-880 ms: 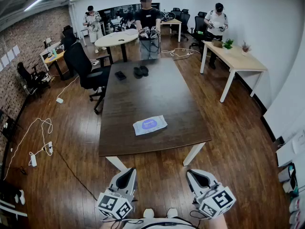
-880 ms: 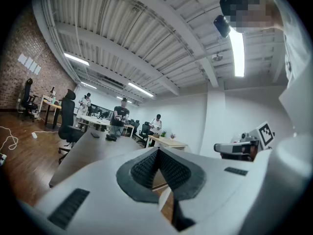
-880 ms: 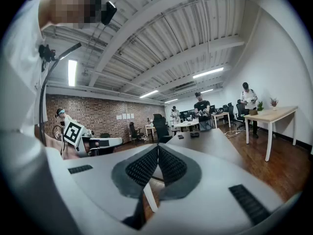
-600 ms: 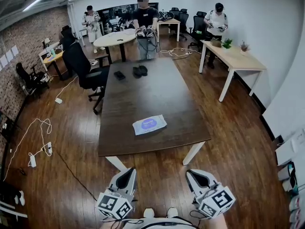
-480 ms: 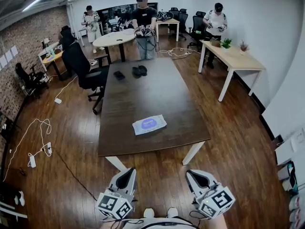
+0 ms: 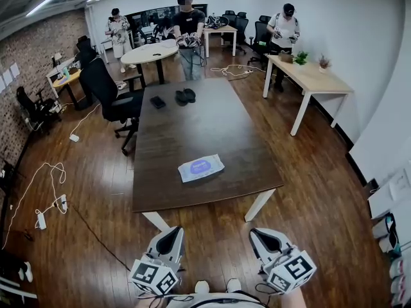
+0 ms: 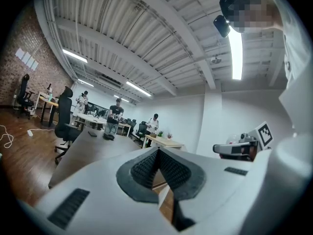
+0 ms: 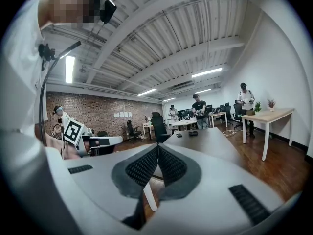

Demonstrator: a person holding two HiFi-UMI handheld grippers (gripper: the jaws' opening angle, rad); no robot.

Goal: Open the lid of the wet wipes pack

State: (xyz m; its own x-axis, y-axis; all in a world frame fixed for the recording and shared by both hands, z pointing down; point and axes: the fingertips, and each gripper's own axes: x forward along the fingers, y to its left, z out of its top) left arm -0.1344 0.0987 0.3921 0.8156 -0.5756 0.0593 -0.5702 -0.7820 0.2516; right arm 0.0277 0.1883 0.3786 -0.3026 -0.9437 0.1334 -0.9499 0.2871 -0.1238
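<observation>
The wet wipes pack (image 6: 201,167), white with a blue-purple label, lies flat near the front edge of the long dark table (image 6: 192,133), its lid down. Both grippers hang well short of the table, close to the body. My left gripper (image 6: 167,237) is shut and empty; in the left gripper view its ridged pads (image 7: 157,153) meet at the tips. My right gripper (image 6: 264,237) is likewise shut on nothing, with its pads (image 8: 157,152) pressed together in the right gripper view. The pack does not show in either gripper view.
Dark objects (image 6: 185,95) and a small black item (image 6: 157,101) lie at the table's far end. A black office chair (image 6: 109,95) stands at its left side. A person (image 6: 188,34) stands beyond the far end; others are at the back. Cables (image 6: 48,191) trail on the floor at left.
The head view has shifted a little, so the room sits slightly higher and further left in frame. Neither gripper has moved, and the pack lies where it was.
</observation>
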